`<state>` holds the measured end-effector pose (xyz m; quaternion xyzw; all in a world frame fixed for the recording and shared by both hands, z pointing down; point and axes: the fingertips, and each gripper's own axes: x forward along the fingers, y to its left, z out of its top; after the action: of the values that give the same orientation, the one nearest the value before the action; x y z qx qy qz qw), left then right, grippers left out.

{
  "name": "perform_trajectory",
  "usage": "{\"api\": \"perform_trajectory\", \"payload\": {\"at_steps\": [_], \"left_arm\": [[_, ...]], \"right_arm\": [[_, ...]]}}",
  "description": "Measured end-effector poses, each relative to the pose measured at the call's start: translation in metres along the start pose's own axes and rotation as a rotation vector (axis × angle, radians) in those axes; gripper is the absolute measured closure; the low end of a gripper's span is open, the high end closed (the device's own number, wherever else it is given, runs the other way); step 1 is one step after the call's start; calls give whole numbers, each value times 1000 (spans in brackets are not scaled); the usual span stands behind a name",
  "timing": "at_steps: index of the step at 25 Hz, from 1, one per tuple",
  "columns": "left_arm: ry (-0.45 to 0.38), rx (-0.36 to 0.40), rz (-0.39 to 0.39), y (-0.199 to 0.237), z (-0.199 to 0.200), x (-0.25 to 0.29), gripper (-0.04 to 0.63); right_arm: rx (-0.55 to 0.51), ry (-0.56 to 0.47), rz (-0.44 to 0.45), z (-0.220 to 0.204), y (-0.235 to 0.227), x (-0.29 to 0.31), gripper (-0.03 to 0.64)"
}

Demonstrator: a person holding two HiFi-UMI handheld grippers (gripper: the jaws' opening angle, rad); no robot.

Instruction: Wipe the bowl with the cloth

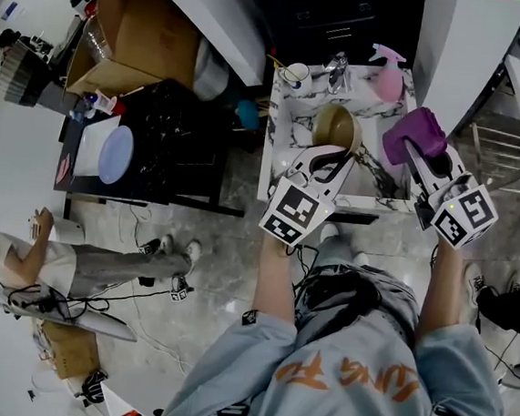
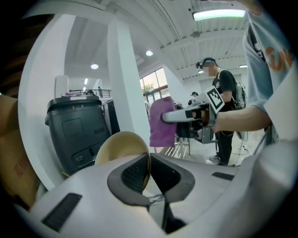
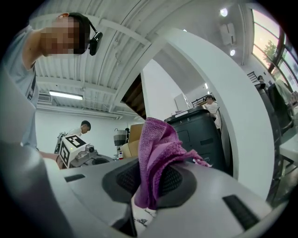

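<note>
Left gripper pinching bowl rim. Right gripper clamped on purple cloth, near bowl's right, not touching. Wiping apparently not begun; all rubbing left.

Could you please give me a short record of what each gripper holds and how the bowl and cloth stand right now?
left gripper: shut on the rim of the tan bowl
right gripper: shut on the purple cloth
bowl and cloth: apart, not touching
wiping: not yet begun
beneath: marble-patterned top, with a cup and a pink spray bottle at its far side
</note>
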<state>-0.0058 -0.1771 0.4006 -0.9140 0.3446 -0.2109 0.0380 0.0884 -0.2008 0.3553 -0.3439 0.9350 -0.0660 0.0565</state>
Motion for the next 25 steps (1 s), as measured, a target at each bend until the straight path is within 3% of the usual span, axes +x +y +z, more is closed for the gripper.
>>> {"api": "perform_trajectory", "payload": {"at_steps": [5,9,17,21,25], "left_arm": [[-76,-88,58,10,13,3,563],[-105,-166,149,23,16,4,563],[-108,-329,417,62,5,-5,563],[-142,-349,481,71,10,-10,563],[-141,-354,486,71,9,-9,563]], "right_arm": [[-10,9,-54,-1,-6,3,534],[-20,18,-122,-2,-13,2,535],[-55,55,-257,-7,-28,-4,534],[-52,51,-314,-4,-39,-9,535],[-65,65,-328,-5,-41,-9,534]]}}
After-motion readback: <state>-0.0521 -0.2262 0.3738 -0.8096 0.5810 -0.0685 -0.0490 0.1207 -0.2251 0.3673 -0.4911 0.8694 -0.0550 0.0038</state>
